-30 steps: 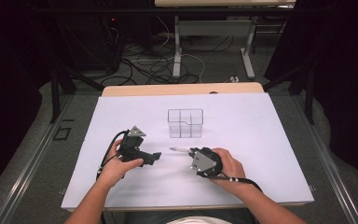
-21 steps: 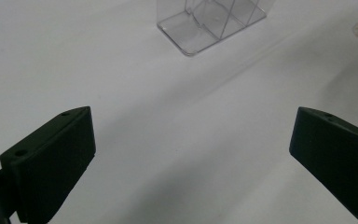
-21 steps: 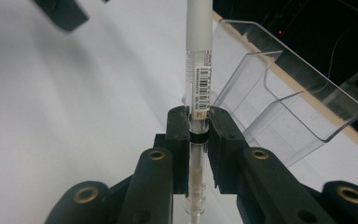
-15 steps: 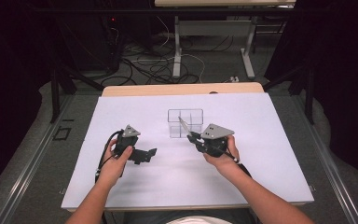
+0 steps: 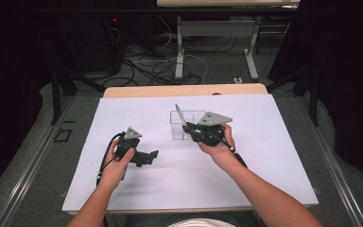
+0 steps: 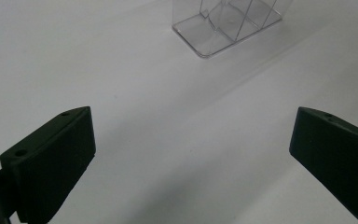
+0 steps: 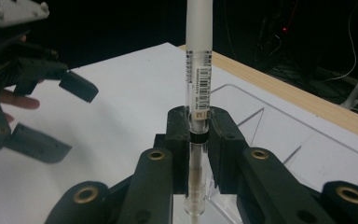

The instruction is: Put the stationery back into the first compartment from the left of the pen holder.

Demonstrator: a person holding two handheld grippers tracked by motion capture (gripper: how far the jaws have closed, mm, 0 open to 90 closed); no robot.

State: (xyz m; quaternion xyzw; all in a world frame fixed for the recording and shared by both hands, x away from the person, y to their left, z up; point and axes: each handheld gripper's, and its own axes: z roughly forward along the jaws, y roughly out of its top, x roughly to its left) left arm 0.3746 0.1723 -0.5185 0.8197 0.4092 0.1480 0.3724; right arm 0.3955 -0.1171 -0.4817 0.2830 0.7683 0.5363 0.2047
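Clear plastic organiser stands near the middle of the white-covered bench, its inner dividers hard to trace in the high view. Just beside it, the right gripper has its fingers clamped on a pen, held upright with the white cap on top; the cap runs out of the right gripper view, and the tip is cut off below. Well apart, the left gripper rests low over the bench, fingers spread wide with nothing between them.
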